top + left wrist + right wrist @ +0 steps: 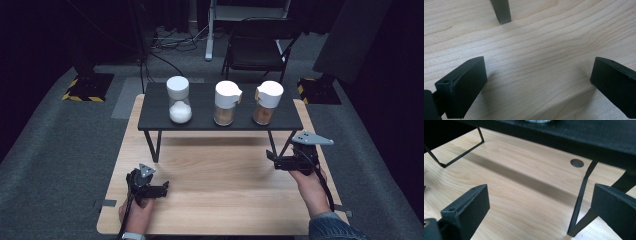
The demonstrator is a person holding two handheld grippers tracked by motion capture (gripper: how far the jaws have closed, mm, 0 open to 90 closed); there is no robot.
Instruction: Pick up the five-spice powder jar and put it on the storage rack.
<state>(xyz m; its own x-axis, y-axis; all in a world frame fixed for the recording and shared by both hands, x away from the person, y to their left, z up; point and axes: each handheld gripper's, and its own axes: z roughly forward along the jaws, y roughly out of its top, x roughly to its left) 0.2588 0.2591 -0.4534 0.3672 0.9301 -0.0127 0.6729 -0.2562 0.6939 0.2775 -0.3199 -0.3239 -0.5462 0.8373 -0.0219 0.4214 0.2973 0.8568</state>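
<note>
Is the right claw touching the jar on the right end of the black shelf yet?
Apart. The high view shows the right claw open, below the shelf's front edge, with bare shelf top separating it from the right jar.

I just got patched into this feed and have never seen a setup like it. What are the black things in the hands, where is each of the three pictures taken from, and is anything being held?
There is no robot arm here. A person holds a hand-held two-jaw tool in each hand: the left gripper and the right gripper. The high view looks down from above the person's side of the wooden table. The other two pictures come from cameras riding on the grippers, looking along their black jaws.

On the table stands a low black shelf on thin legs. On it are three jars with white lids: a left jar with white powder, a middle jar and a right jar, both with brownish contents.

Both grippers have jaws wide apart with bare wood between them, so nothing is held. The left gripper view shows one shelf leg.
</note>
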